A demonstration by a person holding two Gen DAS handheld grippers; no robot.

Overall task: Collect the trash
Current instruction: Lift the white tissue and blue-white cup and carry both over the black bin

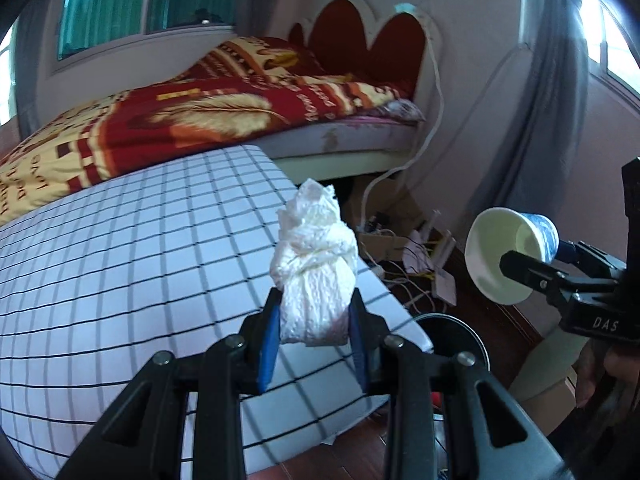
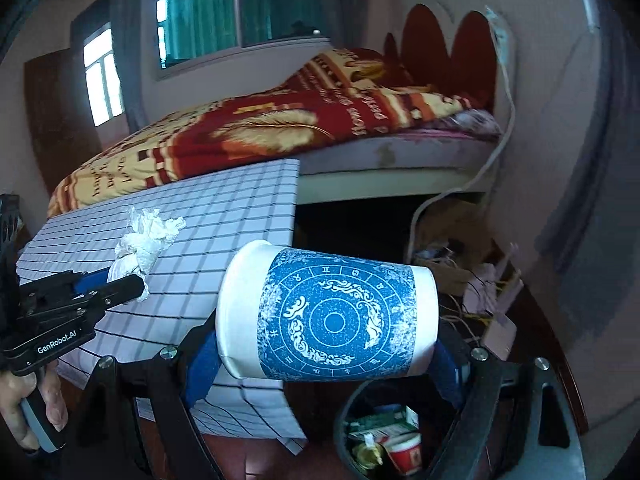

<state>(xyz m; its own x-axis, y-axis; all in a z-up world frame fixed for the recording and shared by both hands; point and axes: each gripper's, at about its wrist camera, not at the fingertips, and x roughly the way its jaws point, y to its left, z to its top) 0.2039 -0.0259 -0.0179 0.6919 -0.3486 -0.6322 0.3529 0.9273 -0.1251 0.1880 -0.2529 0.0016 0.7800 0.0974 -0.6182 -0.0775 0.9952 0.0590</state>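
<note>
Left gripper jaws nearly closed, clamped on the lower end of a crumpled tissue wad. The wad's long axis runs forward along the jaws and its loose twisted end sticks out past the tips, over the checked tabletop.

Right gripper jaws spread wide, gripping a paper cup end to end: the rim end sits against the left blue pad, the base against the right. The cup lies sideways, its long axis crosswise between the jaws, its mouth pointing left and its blue printed band facing the camera.

Below the right jaws is a dark trash bin with a green carton and a red cup inside. A bed lies beyond both jaws.
</note>
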